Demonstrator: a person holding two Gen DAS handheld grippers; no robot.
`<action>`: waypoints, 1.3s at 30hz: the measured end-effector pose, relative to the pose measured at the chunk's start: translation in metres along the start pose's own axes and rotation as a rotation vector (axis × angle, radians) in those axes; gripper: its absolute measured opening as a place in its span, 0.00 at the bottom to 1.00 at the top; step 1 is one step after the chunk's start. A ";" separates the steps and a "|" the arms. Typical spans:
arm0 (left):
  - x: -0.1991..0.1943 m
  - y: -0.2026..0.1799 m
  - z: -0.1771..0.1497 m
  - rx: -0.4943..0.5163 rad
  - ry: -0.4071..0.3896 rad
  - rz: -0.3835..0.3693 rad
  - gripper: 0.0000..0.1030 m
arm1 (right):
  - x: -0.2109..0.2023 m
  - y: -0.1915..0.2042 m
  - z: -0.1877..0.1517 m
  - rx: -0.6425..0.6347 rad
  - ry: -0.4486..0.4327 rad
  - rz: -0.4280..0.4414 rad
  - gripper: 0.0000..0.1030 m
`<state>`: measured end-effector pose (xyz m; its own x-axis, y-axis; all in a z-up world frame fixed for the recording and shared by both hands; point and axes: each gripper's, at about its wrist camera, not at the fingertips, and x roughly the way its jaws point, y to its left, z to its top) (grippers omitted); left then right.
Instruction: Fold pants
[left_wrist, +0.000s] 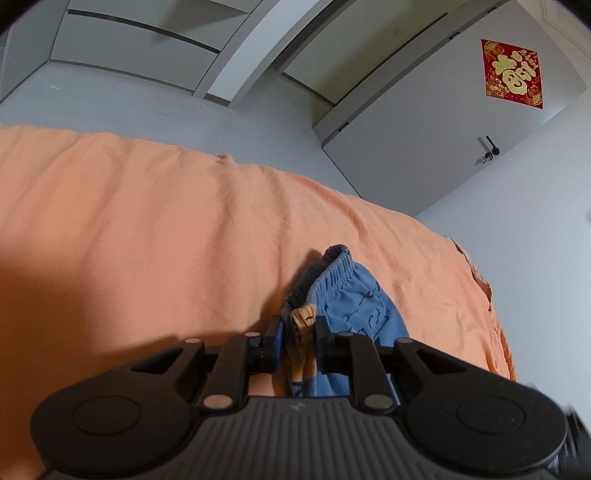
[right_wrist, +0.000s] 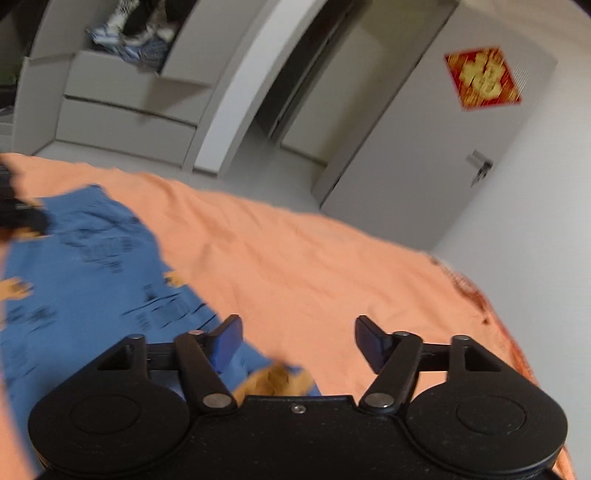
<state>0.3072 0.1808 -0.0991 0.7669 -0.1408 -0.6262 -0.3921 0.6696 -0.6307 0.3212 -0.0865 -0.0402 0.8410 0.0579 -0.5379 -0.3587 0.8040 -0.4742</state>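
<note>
Left tongs (left_wrist: 299, 341) are pointing down and forward, jaws drawn close and clamping a bunch of the pants (left_wrist: 347, 291) between the pads. Right tongs (right_wrist: 297, 341) are angling downward, jaws standing wide apart (nothing between them; view blurred).

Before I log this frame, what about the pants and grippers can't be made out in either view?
- Left wrist view: most of the pants lie behind the left gripper, which pinches a bunched fold; the legs are hidden.
- Right wrist view: motion blur smears the pants' print; unreadable.
- Right wrist view: the pants run off the left edge, so the fold's extent is unknown.
- Right gripper: open, nothing between the pads; its body hides the fabric below.
</note>
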 end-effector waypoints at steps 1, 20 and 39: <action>0.000 0.000 0.000 0.001 0.000 0.000 0.18 | -0.016 0.004 -0.004 -0.002 -0.005 -0.009 0.75; -0.085 -0.146 -0.072 0.624 -0.194 -0.184 0.17 | -0.141 -0.037 -0.093 0.237 -0.054 -0.046 0.99; -0.032 -0.250 -0.312 1.324 0.209 -0.255 0.51 | -0.176 -0.156 -0.248 0.781 0.089 -0.227 0.99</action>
<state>0.2222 -0.2092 -0.0647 0.6071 -0.3918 -0.6913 0.6144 0.7832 0.0957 0.1289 -0.3687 -0.0447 0.8122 -0.1765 -0.5561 0.2297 0.9729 0.0267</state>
